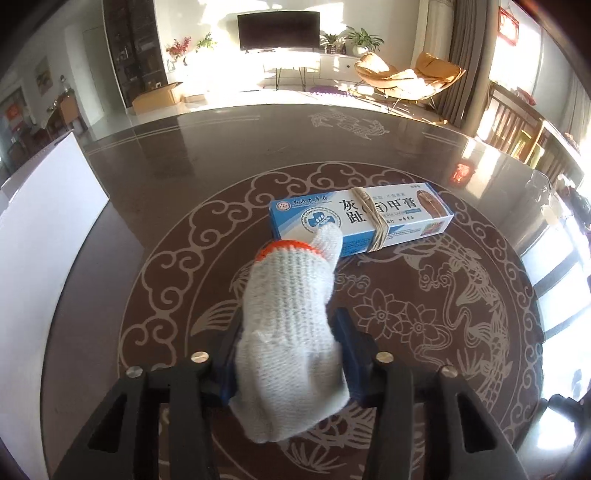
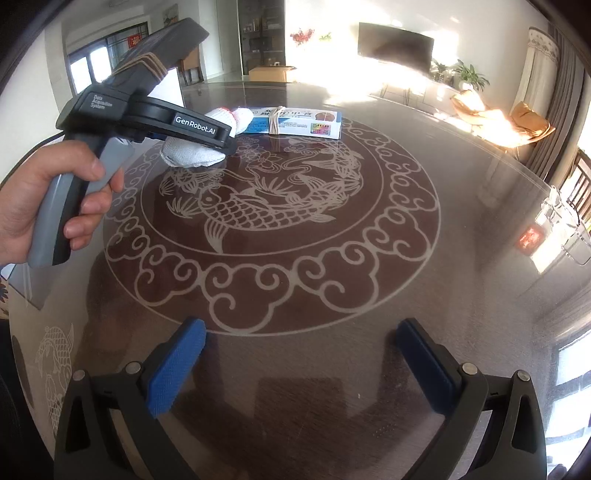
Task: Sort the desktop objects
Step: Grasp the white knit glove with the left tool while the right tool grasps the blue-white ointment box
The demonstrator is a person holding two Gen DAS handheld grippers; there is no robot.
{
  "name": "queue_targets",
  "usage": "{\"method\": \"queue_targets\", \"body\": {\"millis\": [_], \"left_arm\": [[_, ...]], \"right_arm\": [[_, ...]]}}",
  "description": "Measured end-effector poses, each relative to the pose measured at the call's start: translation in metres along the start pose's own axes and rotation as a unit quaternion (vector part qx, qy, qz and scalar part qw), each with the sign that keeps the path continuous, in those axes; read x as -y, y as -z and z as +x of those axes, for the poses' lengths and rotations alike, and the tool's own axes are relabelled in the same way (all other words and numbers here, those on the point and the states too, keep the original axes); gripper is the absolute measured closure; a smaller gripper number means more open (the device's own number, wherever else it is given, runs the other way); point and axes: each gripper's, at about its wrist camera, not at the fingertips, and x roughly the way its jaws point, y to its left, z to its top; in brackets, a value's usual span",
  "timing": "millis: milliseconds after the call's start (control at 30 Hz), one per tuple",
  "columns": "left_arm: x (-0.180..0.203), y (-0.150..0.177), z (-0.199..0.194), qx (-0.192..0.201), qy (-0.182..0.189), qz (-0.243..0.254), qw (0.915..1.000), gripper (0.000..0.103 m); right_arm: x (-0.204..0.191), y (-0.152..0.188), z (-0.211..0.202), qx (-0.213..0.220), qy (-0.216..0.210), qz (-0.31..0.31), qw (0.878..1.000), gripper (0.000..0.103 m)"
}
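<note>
At the left of the right wrist view, the left gripper clamps a white glove. Its cuff touches the blue ointment box at upper centre; dragging could shove that box. Lower down, the right gripper gapes wide, holding nothing.

Sunlit living room: a dark television on a white cabinet, orange lounge chairs, grey curtains.
</note>
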Motion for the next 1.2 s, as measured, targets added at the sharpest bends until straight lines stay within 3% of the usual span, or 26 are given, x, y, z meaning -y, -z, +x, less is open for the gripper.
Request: {"method": "queue_targets", "body": {"millis": [167, 233, 267, 333, 400, 500, 633, 767, 867, 900, 1000, 1133, 1167, 1200], "left_arm": [[-0.028, 0.039, -0.029, 0.004, -0.009, 0.008, 0.9999, 0.066], [-0.039, 0.062, -0.043, 0.002, -0.006, 0.017, 0.9998, 0.066], [-0.044, 0.071, -0.049, 0.004, -0.006, 0.02, 0.9998, 0.066], [-0.051, 0.086, -0.059, 0.003, -0.002, 0.015, 0.9999, 0.066], [-0.057, 0.095, -0.065, 0.004, 0.001, 0.002, 1.0, 0.066], [-0.063, 0.105, -0.07, 0.015, 0.005, -0.016, 0.9998, 0.066], [-0.064, 0.113, -0.073, 0.03, 0.006, -0.021, 0.9993, 0.066], [-0.069, 0.118, -0.075, 0.041, 0.01, -0.032, 0.9986, 0.066], [-0.07, 0.119, -0.075, 0.042, 0.011, -0.042, 0.9982, 0.066], [-0.07, 0.119, -0.075, 0.042, 0.01, -0.046, 0.998, 0.066], [-0.071, 0.125, -0.08, 0.04, 0.01, -0.055, 0.9976, 0.066], [-0.069, 0.133, -0.084, 0.038, -0.006, -0.052, 0.9979, 0.062], [-0.067, 0.132, -0.083, 0.035, -0.014, -0.049, 0.9981, 0.051], [-0.064, 0.131, -0.08, 0.027, -0.023, -0.043, 0.9984, 0.034]], "right_arm": [[0.001, -0.001, 0.0, 0.001, -0.01, -0.003, 1.0, 0.0], [0.0, -0.012, 0.002, 0.005, -0.1, -0.052, 0.994, 0.0], [0.0, -0.025, 0.008, 0.001, -0.136, -0.078, 0.988, 0.001], [-0.002, -0.064, 0.019, 0.023, -0.113, -0.13, 0.985, 0.001], [-0.003, -0.114, 0.033, 0.054, -0.123, -0.182, 0.974, 0.0], [-0.012, -0.188, 0.075, 0.027, -0.109, -0.262, 0.958, 0.0], [-0.017, -0.234, 0.125, -0.042, -0.124, -0.305, 0.943, 0.0], [-0.014, -0.229, 0.151, -0.114, -0.151, -0.286, 0.939, 0.008], [-0.01, -0.214, 0.137, -0.088, -0.156, -0.249, 0.952, 0.042], [-0.011, -0.207, 0.129, -0.078, -0.153, -0.233, 0.957, 0.061], [-0.015, -0.172, 0.103, -0.062, -0.15, -0.17, 0.972, 0.061], [-0.037, -0.112, 0.061, -0.027, -0.124, -0.15, 0.981, 0.059], [-0.041, -0.102, 0.055, -0.019, -0.123, -0.147, 0.981, 0.054], [-0.044, -0.096, 0.052, -0.014, -0.125, -0.147, 0.981, 0.033]]}}
